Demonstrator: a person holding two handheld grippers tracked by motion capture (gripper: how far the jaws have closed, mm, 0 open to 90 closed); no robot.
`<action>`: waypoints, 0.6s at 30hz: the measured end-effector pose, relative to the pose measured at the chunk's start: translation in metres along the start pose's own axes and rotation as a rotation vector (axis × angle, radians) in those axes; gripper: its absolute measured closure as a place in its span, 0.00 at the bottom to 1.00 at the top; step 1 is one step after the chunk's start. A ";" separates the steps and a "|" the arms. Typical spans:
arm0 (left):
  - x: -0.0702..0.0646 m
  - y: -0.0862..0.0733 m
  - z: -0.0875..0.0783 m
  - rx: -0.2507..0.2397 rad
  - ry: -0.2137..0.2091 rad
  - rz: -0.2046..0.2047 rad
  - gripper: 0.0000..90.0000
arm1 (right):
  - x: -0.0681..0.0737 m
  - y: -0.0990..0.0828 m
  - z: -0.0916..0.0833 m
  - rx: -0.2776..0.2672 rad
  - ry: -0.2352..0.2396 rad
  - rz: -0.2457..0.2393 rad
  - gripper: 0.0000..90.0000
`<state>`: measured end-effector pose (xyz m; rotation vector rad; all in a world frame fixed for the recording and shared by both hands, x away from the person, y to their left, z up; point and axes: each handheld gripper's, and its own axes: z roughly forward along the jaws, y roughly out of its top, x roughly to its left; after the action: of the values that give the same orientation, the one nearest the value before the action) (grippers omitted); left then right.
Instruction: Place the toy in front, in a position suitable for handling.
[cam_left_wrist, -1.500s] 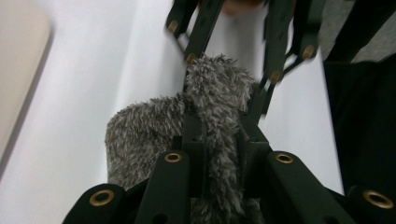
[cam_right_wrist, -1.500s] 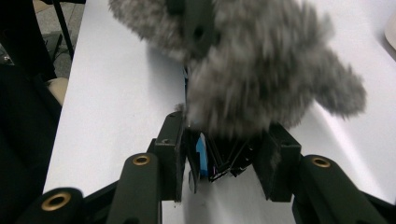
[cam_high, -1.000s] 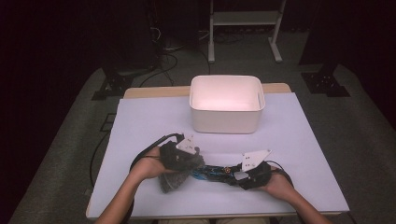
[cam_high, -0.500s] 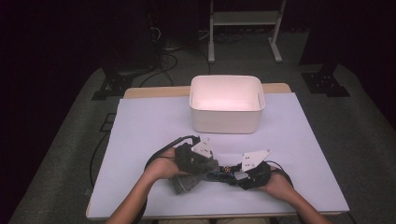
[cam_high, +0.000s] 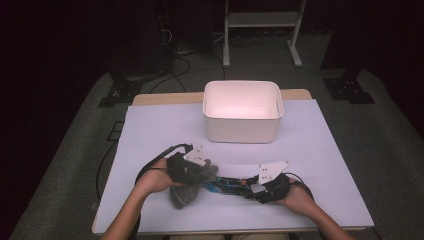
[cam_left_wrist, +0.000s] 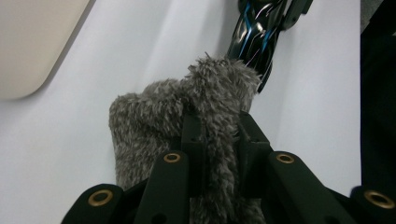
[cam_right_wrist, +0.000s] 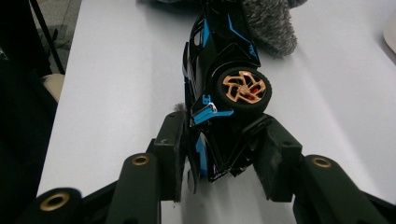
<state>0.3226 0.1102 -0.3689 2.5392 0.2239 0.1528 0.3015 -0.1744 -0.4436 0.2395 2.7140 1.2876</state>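
A grey fuzzy cloth (cam_high: 181, 196) hangs from my left gripper (cam_high: 202, 175), whose jaws are shut on a fold of it. In the left gripper view the cloth (cam_left_wrist: 154, 116) bunches around the left gripper (cam_left_wrist: 219, 135) and its tip touches the toy car (cam_left_wrist: 254, 32). The black and blue toy car (cam_high: 227, 185) lies on its side on the white sheet, between the two grippers. My right gripper (cam_high: 252, 189) is shut on one end of it. The right gripper view shows the car (cam_right_wrist: 219, 56) with a gold wheel facing up, clamped in the right gripper (cam_right_wrist: 219, 154), with the cloth (cam_right_wrist: 271, 23) at its far end.
A white plastic bin (cam_high: 243, 130) stands at the far middle of the table. The white sheet (cam_high: 325, 150) covers the tabletop out to its edges. A person's forearms come in from the bottom edge. A metal stand (cam_high: 260, 20) and cables are on the floor beyond.
My left gripper slid right along the car with the cloth, then came back left to about where it began. The right gripper and the car stayed put.
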 end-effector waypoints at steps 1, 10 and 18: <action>0.000 0.000 0.000 0.000 0.000 0.000 0.85 | 0.000 0.000 0.000 0.000 0.000 0.000 0.62; -0.010 0.038 0.025 -0.007 -0.057 0.089 0.85 | 0.000 0.000 0.000 0.003 -0.005 0.008 0.61; -0.009 0.029 0.018 -0.002 -0.054 0.075 0.84 | -0.001 -0.003 -0.001 0.015 -0.003 0.015 0.59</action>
<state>0.3203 0.0748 -0.3680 2.5470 0.1073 0.1133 0.3020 -0.1774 -0.4456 0.2637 2.7258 1.2696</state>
